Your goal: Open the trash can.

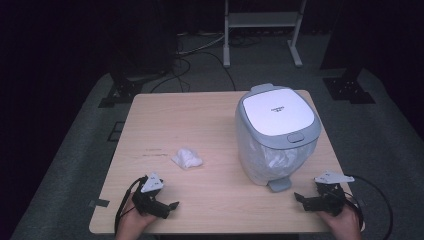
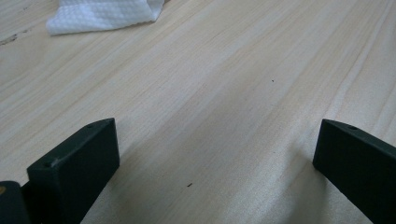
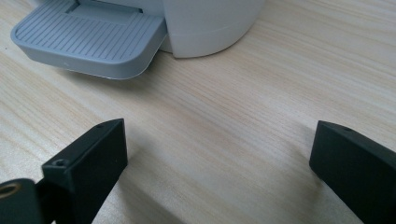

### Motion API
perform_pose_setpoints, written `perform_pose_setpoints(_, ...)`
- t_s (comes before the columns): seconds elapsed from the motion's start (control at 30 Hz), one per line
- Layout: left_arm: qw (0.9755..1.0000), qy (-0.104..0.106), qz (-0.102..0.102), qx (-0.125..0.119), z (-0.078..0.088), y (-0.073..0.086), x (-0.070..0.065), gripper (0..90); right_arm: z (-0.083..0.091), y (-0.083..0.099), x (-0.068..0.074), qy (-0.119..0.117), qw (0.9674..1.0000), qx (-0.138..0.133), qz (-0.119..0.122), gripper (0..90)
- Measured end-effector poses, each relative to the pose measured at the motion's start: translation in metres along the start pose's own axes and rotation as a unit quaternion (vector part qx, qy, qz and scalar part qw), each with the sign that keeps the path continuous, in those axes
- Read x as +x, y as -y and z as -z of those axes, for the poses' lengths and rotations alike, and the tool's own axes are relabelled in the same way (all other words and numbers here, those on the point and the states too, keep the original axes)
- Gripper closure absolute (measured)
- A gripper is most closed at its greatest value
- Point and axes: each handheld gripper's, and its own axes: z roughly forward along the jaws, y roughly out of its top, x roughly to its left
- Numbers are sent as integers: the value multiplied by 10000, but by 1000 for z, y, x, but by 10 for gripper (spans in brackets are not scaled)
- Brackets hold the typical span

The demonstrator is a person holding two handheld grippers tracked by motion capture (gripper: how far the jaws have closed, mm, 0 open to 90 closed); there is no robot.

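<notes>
A white pedal bin (image 1: 276,135) with a grey lid stands on the right half of the wooden table (image 1: 200,125); its lid is down and a plastic liner shows through its wall. Its grey foot pedal (image 1: 279,184) (image 3: 88,39) sticks out toward the near edge. A crumpled white tissue (image 1: 187,158) (image 2: 105,16) lies left of the bin. My left gripper (image 1: 169,208) (image 2: 215,158) rests open at the near left, short of the tissue. My right gripper (image 1: 301,201) (image 3: 219,163) rests open at the near right, just beside the pedal. Nothing is between either pair of jaws.
Grey carpet surrounds the table. A white metal stand (image 1: 262,30) and loose cables (image 1: 200,60) lie on the floor behind the far edge. Small dark marks (image 1: 154,152) show on the tabletop left of the tissue.
</notes>
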Motion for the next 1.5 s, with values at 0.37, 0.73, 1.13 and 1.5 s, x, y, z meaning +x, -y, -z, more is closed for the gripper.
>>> perform_pose_setpoints(0.37, 10000, -5, 5, -1, 0, 0, 0, 0, 5, 2, 1, -22, 9999, -121, -44, 167)
perform_pose_setpoints(0.73, 10000, -13, 8, 2, 0, 0, 0, 0, 19, -1, 2, -163, 9991, -379, -105, 401)
perform_pose_setpoints(1.13, 10000, -14, 13, 1, 0, 0, 0, 0, 29, -9, 3, -473, 9977, -466, -124, 679)
perform_pose_setpoints(1.5, 10000, -15, 14, -1, 0, 0, 1, 0, 33, -23, 7, -715, 9957, -593, 35, 897)
